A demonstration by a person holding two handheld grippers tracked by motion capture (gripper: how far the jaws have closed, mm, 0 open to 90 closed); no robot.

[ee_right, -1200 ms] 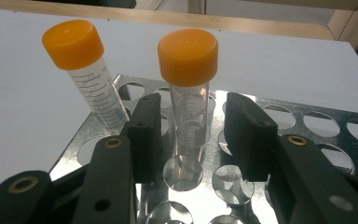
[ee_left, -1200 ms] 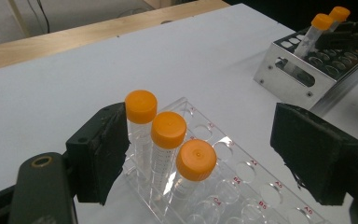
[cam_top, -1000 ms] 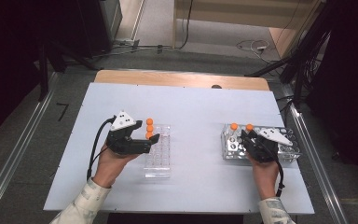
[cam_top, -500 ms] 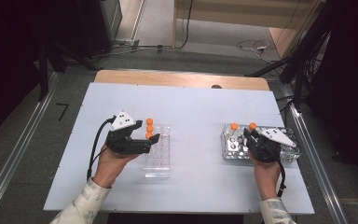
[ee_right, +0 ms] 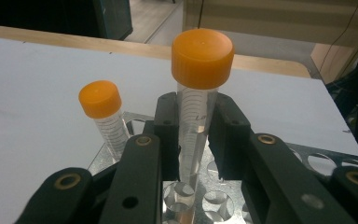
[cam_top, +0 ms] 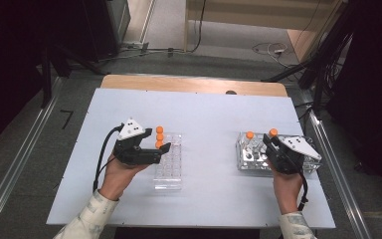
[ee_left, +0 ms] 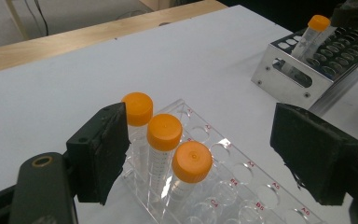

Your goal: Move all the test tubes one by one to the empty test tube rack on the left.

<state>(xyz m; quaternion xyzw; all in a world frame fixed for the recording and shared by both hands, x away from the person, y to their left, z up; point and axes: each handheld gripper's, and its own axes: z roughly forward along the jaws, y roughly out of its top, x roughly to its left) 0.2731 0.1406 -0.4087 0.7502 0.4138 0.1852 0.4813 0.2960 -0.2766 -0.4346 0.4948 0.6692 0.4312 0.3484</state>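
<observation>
My right gripper (cam_top: 271,143) is shut on an upright clear tube with an orange cap (ee_right: 201,60), its pads (ee_right: 230,126) pressing both sides below the cap. The tube's lower end hangs right at the top holes of a metal rack (ee_right: 214,200) (cam_top: 251,162). A second orange-capped tube (ee_right: 103,112) (cam_top: 249,135) stands tilted in that rack. My left gripper (cam_top: 160,149) (ee_left: 207,149) is open, its jaws wide apart on either side of three orange-capped tubes (ee_left: 164,133) (cam_top: 159,137). Those stand in a row at the far end of a clear plastic rack (ee_left: 242,186) (cam_top: 169,169).
Both racks sit on a white tabletop (cam_top: 204,114) with a wooden strip (cam_top: 189,84) along its far edge. In the left gripper view the metal rack (ee_left: 284,70) lies farther off with its tilted tube (ee_left: 314,28). Dark floor and cables surround the table.
The right gripper has shifted slightly right and up with the tube in its jaws. The left hand and the other tubes have stayed put.
</observation>
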